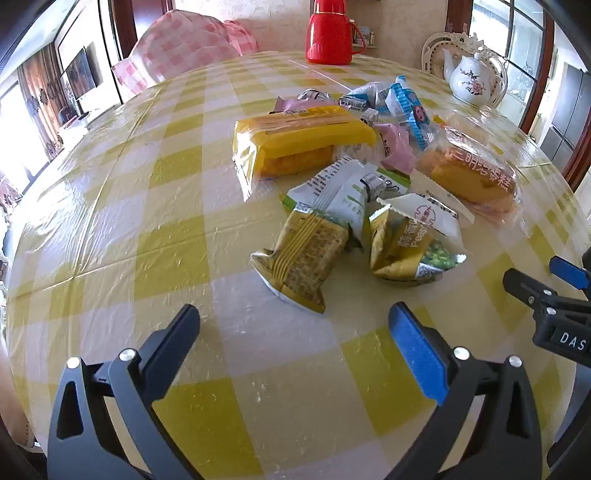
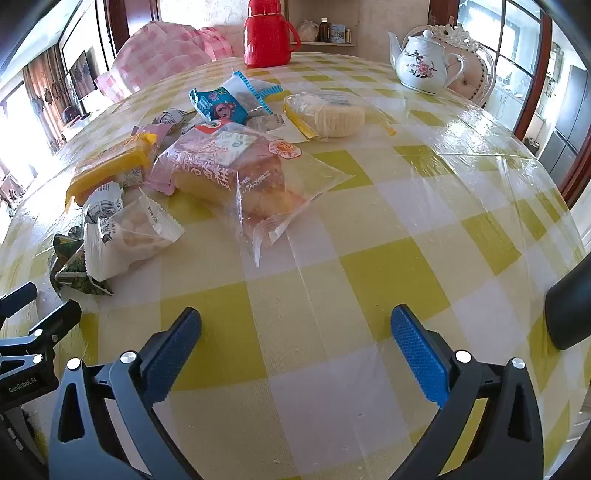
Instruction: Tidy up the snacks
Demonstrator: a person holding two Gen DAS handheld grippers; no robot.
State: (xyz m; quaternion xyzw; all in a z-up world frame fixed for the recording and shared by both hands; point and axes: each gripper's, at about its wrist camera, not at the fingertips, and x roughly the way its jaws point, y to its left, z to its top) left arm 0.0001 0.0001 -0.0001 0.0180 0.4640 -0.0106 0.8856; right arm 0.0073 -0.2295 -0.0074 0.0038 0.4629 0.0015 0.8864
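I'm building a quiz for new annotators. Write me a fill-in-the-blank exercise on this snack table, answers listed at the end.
1. The thermos at the far edge of the table is ____ in colour.
2. Both the left gripper and the right gripper have their jaws ____, with nothing between them.
3. The white teapot is painted with a ____ pattern.
4. The tablecloth is checked in white and ____.

Answers: red; open; flower; yellow

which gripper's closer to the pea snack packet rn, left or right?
Left. The left gripper hangs open just short of the pea snack packet. The right gripper, open too, sits off to the packet's right over bare tablecloth.
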